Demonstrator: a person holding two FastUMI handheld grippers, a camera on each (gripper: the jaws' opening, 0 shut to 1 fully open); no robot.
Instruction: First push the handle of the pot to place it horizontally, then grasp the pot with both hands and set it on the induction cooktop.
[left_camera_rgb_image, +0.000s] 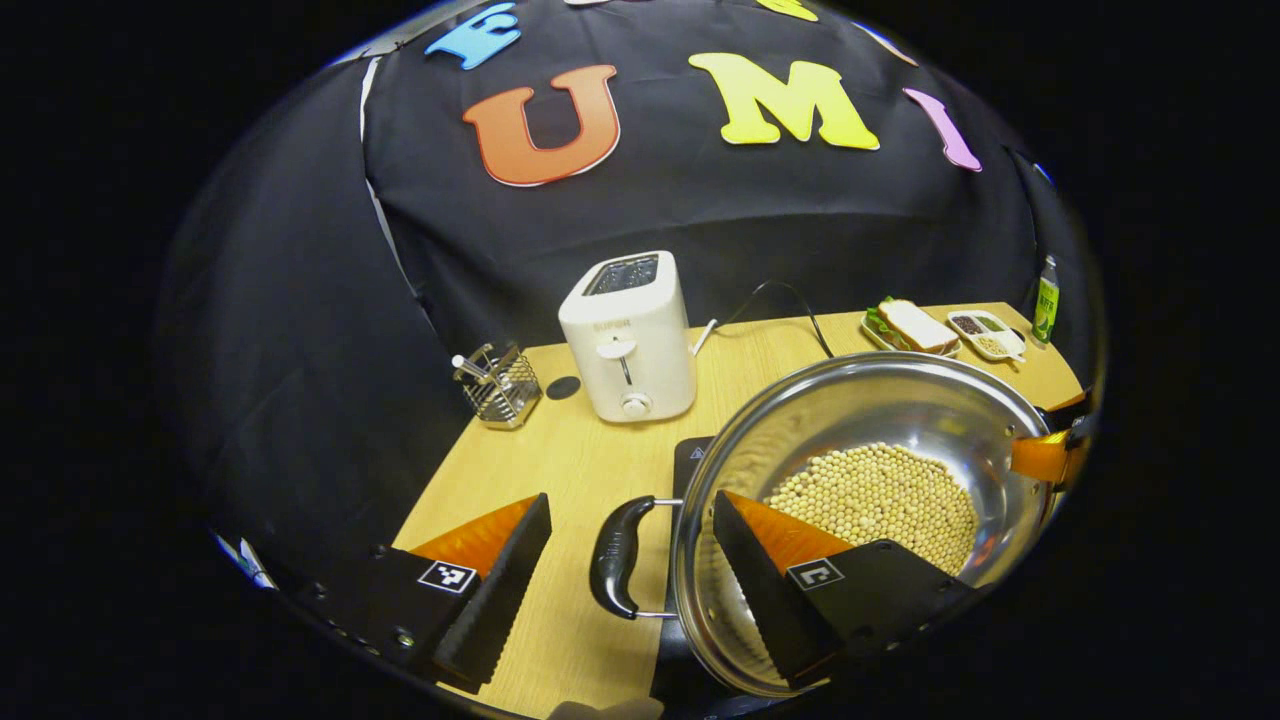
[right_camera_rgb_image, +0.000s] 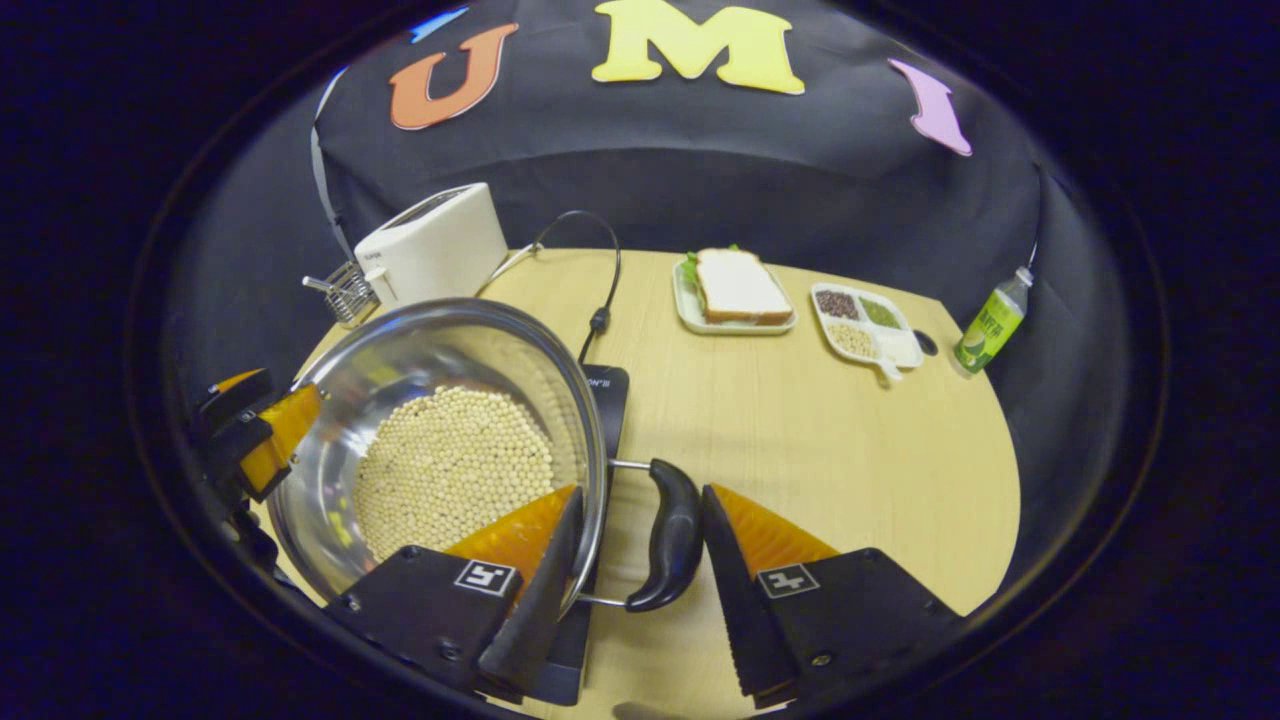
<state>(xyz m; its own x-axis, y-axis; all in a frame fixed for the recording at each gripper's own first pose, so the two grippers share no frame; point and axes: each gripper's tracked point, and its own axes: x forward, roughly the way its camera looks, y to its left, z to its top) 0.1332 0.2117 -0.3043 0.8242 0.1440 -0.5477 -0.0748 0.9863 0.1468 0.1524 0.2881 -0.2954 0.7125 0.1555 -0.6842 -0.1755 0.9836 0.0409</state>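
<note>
A steel pot (left_camera_rgb_image: 900, 400) holding pale beans (left_camera_rgb_image: 880, 500) stands over the black induction cooktop (left_camera_rgb_image: 690, 455). In the left gripper view, one black side handle (left_camera_rgb_image: 615, 555) lies between the spread fingers of my left gripper (left_camera_rgb_image: 630, 590). One finger is inside the pot and the other stands clear of the handle. In the right gripper view the pot (right_camera_rgb_image: 400, 350) is on the left over the cooktop (right_camera_rgb_image: 607, 395). My right gripper (right_camera_rgb_image: 640, 560) clamps the rim and the other handle (right_camera_rgb_image: 672, 535), with one finger inside the pot and the other against the handle's outer side.
On the wooden table (right_camera_rgb_image: 800, 450) stand a white toaster (left_camera_rgb_image: 630, 340) and a wire rack (left_camera_rgb_image: 497, 385) at the back left, with a cable (right_camera_rgb_image: 600, 290) running to the cooktop. A sandwich plate (right_camera_rgb_image: 738, 290), a divided dish (right_camera_rgb_image: 865, 325) and a green bottle (right_camera_rgb_image: 990, 325) are at the back right.
</note>
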